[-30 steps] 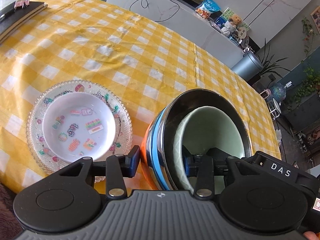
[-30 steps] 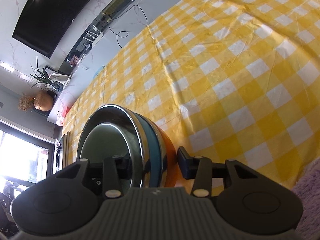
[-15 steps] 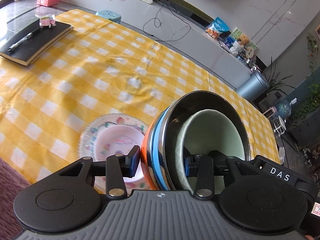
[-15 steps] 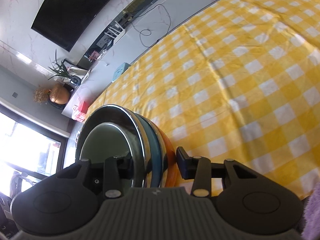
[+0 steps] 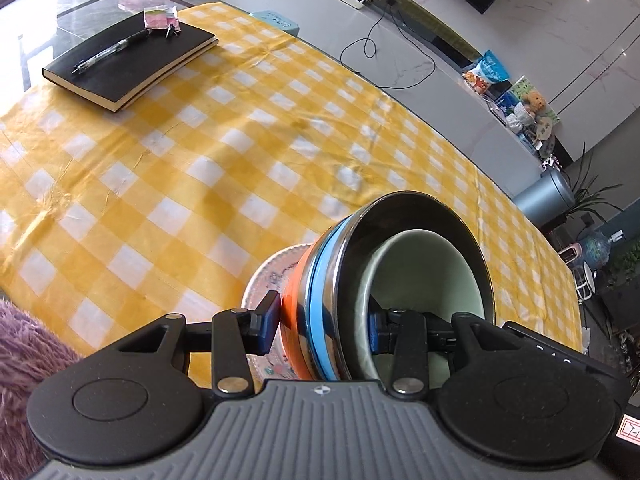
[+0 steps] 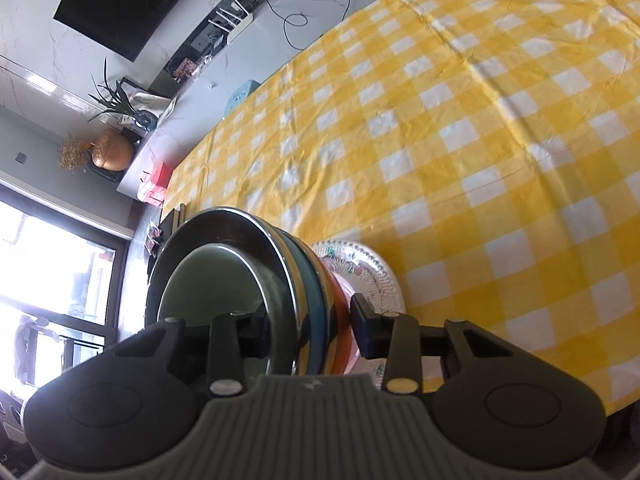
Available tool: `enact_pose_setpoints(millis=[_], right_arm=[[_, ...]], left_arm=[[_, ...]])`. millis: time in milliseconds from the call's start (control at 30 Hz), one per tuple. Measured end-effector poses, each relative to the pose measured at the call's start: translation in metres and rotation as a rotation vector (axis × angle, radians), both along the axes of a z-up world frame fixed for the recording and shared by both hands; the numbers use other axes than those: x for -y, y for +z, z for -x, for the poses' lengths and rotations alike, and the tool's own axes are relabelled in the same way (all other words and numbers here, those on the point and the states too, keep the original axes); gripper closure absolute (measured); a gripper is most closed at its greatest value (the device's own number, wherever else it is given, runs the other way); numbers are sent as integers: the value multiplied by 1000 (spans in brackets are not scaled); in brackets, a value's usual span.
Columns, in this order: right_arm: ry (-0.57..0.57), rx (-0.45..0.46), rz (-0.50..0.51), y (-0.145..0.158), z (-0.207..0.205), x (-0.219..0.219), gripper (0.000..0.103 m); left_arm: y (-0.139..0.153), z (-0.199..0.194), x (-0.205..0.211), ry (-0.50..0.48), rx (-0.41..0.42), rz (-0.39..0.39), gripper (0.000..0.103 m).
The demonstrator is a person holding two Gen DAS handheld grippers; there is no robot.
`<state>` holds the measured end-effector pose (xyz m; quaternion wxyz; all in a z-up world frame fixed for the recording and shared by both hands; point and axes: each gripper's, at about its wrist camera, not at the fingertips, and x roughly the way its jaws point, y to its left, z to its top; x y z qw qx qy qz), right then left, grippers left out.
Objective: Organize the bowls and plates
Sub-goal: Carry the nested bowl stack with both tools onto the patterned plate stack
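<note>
A nested bowl stack hangs tilted above the table: orange outermost, then blue, then steel, with a pale green bowl innermost. My left gripper is shut on one side of its wall, one finger outside on the orange, the other inside. My right gripper clamps the opposite side of the bowl stack, its jaws closing tighter. Its inner finger is hidden in the green bowl. A patterned glass plate lies on the cloth just beneath, mostly covered. In the right wrist view the plate shows its beaded rim.
A yellow checked tablecloth covers the table. A black notebook with a pen on it lies at the far left corner. Purple fluffy fabric sits at the near edge. A long counter with cables and snacks runs behind the table.
Both grippers have carried the bowl stack sideways over the glass plate. The plate, fully visible to the left a second ago, now lies mostly hidden under the stack.
</note>
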<state>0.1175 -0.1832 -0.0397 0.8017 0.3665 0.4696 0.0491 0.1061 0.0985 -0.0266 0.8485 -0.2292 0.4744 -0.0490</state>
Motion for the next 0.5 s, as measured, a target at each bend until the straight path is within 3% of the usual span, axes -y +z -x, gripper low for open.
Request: enact_pose_setpoints(millis=[233,500], right_arm=[[-3,-17,52,-1,-7,-7,65],[-2,4,36,-1,-10,-6,60]], left_arm=[[-13,-6,-6,2,-23,48,57],[-19,-11,-11,22,-40,76,57]])
